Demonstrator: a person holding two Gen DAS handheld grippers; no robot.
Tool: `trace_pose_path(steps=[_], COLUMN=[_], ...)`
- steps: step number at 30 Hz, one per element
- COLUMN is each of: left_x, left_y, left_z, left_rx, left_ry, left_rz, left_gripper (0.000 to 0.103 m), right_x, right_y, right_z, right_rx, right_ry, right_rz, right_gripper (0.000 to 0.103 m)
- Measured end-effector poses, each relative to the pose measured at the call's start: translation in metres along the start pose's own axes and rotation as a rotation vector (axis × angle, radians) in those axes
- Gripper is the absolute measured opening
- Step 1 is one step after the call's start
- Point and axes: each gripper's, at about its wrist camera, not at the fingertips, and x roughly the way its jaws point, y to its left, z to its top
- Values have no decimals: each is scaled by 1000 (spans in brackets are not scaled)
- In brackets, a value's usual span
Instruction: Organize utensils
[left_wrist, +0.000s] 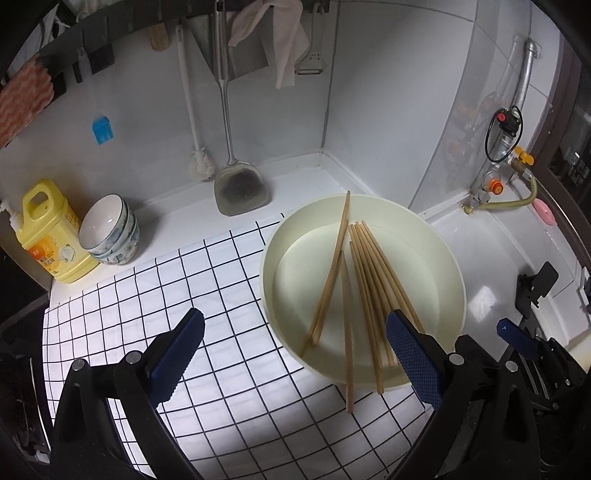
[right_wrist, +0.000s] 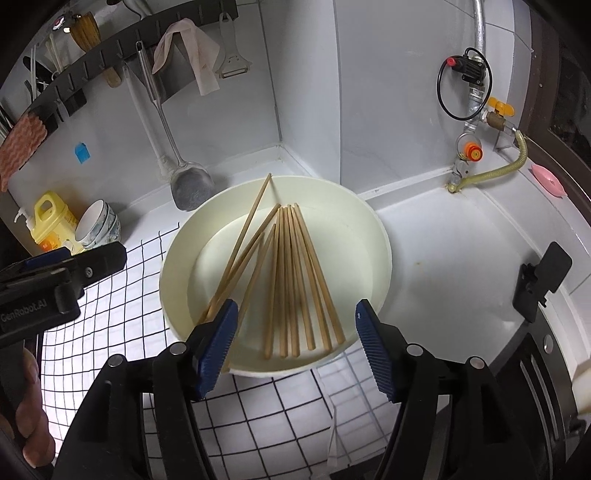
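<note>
1. Both grippers hang above the near edge of the counter, tilted down at a cream basin (left_wrist: 458, 280) that sits on a white cloth with a black grid (left_wrist: 192, 280).
2. The left gripper (left_wrist: 295, 343) has its blue pads spread wide, and nothing is between them but cloth and the basin's near rim.
3. The right gripper (right_wrist: 295, 339) is spread wide too, empty, with the basin's near wall showing in the gap.
4. The wooden chopsticks (right_wrist: 291, 280) all lie inside the basin: a tight fan of them towards the right, a few loose ones crossing at the left, tips pointing to the far wall.
5. One chopstick pokes out over the near rim onto the cloth.
6. Far left on the counter stand a yellow detergent jug (left_wrist: 48, 236) and, just beside it, a stack of bowls (left_wrist: 110, 229).
7. A metal spatula (left_wrist: 240, 184) hangs down the far wall, its blade near the counter.
</note>
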Motion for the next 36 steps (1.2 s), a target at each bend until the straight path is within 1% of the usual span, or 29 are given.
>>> trace_pose_path(steps=[12, 21, 29, 36], left_x=[-18, -18, -21, -23], left_y=[13, 15, 20, 24], left_z=[-5, -10, -13, -12], left_rx=[-16, -6, 3, 8], left_ry=[-25, -4, -8, -16], left_rz=[17, 12, 43, 43], left_gripper=[97, 97, 97, 97], right_x=[-12, -16, -16, -17], right_y=[11, 16, 25, 30], right_z=[-4, -6, -4, -3], right_rx=[-14, -27, -38, -40], right_ry=[11, 23, 25, 19], right_rz=[-24, -26, -23, -30], right_gripper=[65, 65, 65, 65])
